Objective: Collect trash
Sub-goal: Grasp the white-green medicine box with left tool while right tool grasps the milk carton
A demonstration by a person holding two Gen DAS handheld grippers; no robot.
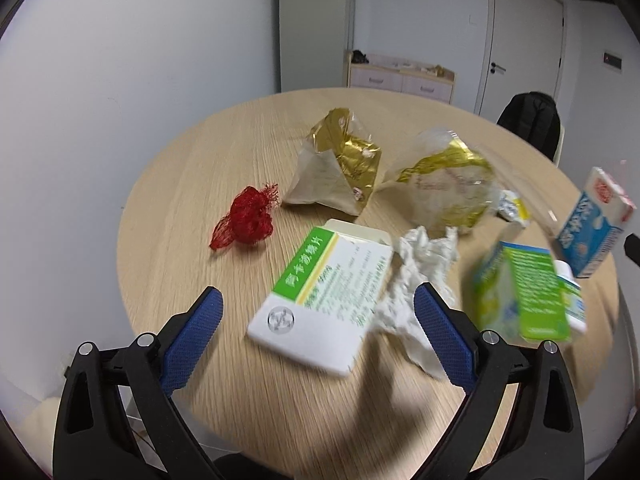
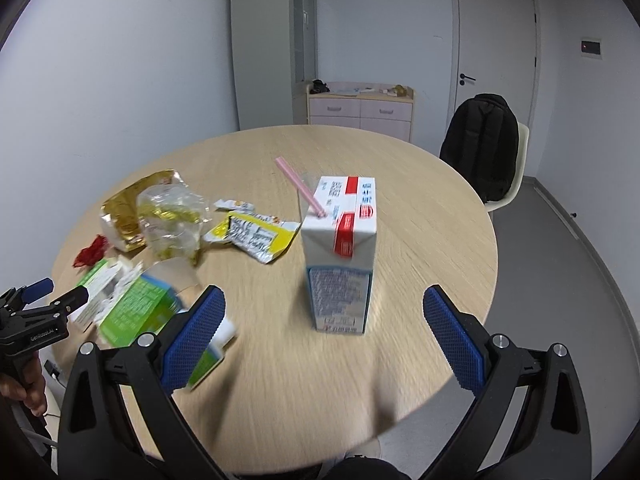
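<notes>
Trash is scattered on a round wooden table [image 1: 280,400]. My left gripper [image 1: 318,300] is open just above a white and green medicine box [image 1: 320,296] and a crumpled white tissue [image 1: 416,280]. A red net wad [image 1: 246,216], two gold wrappers [image 1: 340,164] [image 1: 444,184] and a green carton [image 1: 524,292] lie around them. My right gripper [image 2: 324,308] is open, with an upright milk carton [image 2: 340,256] and its pink straw [image 2: 300,186] standing between and just beyond the fingers. A yellow wrapper [image 2: 256,236] lies left of the carton. The left gripper [image 2: 52,292] shows at the far left.
A chair with a black backpack [image 2: 484,148] stands at the table's far right. A pink drawer cabinet [image 2: 360,108] sits against the back wall beside a door [image 2: 496,52]. A hand [image 2: 20,388] holds the left gripper's handle at the left edge.
</notes>
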